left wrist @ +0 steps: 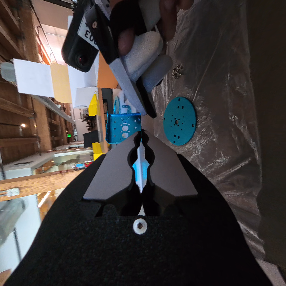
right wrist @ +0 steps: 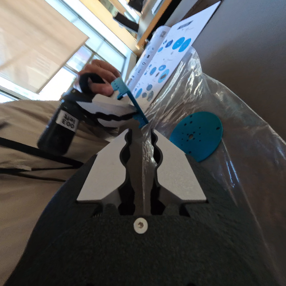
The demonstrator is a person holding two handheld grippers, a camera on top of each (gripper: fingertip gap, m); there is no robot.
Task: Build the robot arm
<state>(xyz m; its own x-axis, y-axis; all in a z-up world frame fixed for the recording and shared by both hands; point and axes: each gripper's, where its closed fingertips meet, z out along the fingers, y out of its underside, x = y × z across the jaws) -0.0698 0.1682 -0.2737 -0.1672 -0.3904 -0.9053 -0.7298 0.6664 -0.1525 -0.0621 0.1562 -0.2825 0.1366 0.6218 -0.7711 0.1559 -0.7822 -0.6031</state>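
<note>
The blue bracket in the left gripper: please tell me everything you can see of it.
The blue bracket is thin folded metal, glossy blue: a flat plate with round holes and bent-up side flanges. The left gripper is shut on one edge and holds it in the air, above the clear plastic sheet. Nothing else visibly touches it.

A timber-framed workroom seen tilted, lit by daylight and a few lamps

Wooden beams (left wrist: 23, 111) and brown plank walls fill one side of the left wrist view, with a white panel (left wrist: 33, 77) and a yellow panel (left wrist: 61, 83) hanging near a small round lamp (left wrist: 23, 125). Glass-topped counters (left wrist: 61, 162) stand beyond. In the right wrist view, bright windows (right wrist: 74, 65) sit beside a beige blind (right wrist: 31, 38). The dark brown tabletop (right wrist: 247, 46) carries crinkled clear plastic sheeting (right wrist: 193, 86).
</note>
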